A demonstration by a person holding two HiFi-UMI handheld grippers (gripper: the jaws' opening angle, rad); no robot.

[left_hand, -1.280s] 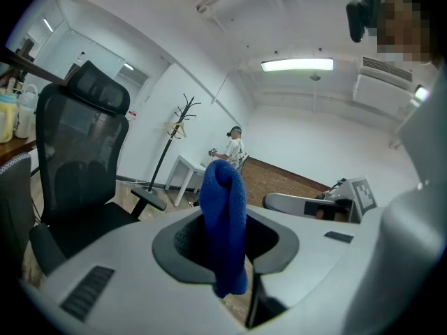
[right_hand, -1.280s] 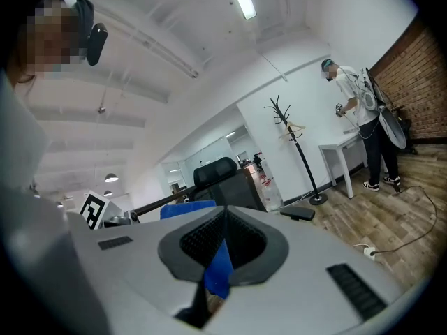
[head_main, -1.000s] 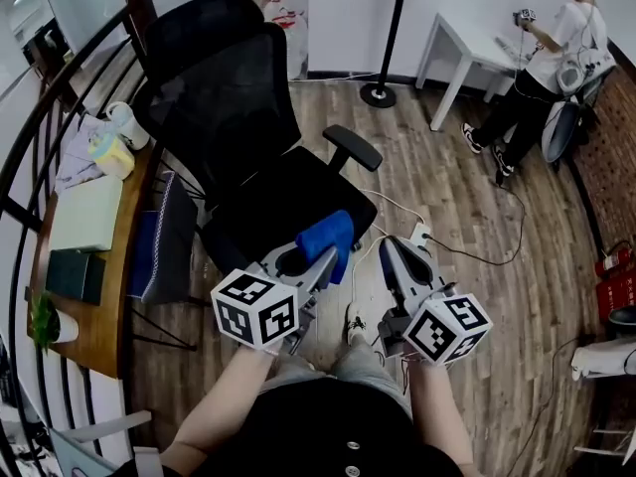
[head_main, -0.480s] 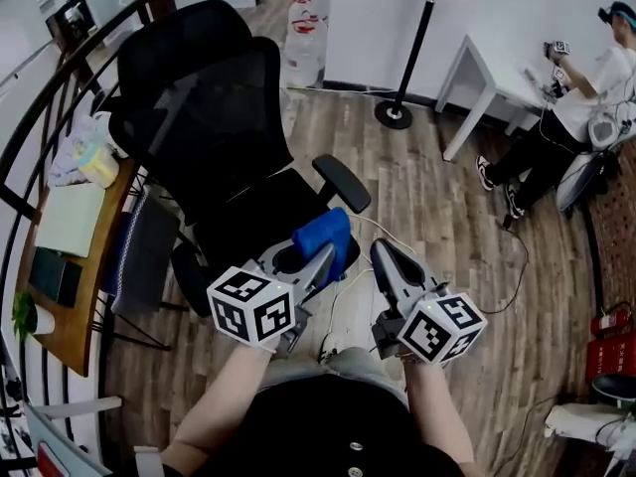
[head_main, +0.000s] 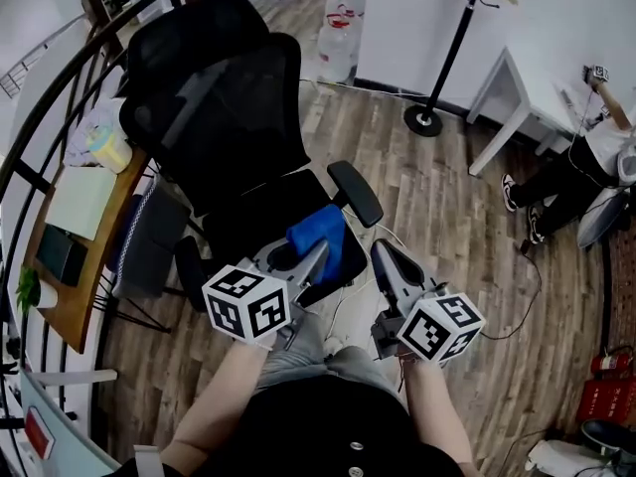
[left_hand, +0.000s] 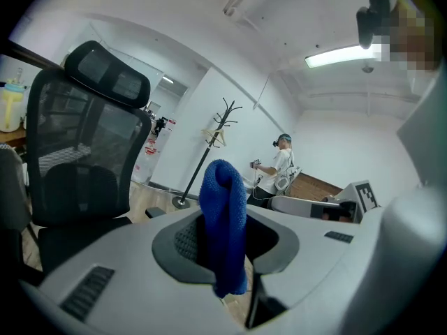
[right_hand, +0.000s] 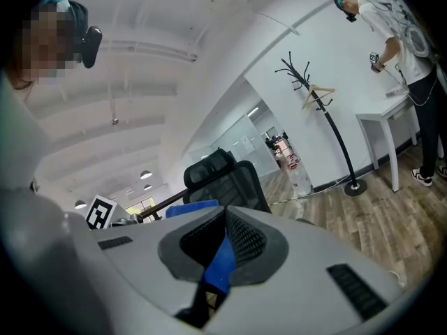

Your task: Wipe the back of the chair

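Head view: the mesh back of the office chair [head_main: 234, 117] stands ahead, apart from both grippers. Left gripper view: the left gripper [left_hand: 225, 246] jaws pinch a blue cloth [left_hand: 223, 208]. Right gripper view: the right gripper [right_hand: 225, 232] jaws are pressed together

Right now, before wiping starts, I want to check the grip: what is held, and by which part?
The left gripper holds a blue cloth, pinched about mid-length; its folded top sticks out past the jaws.
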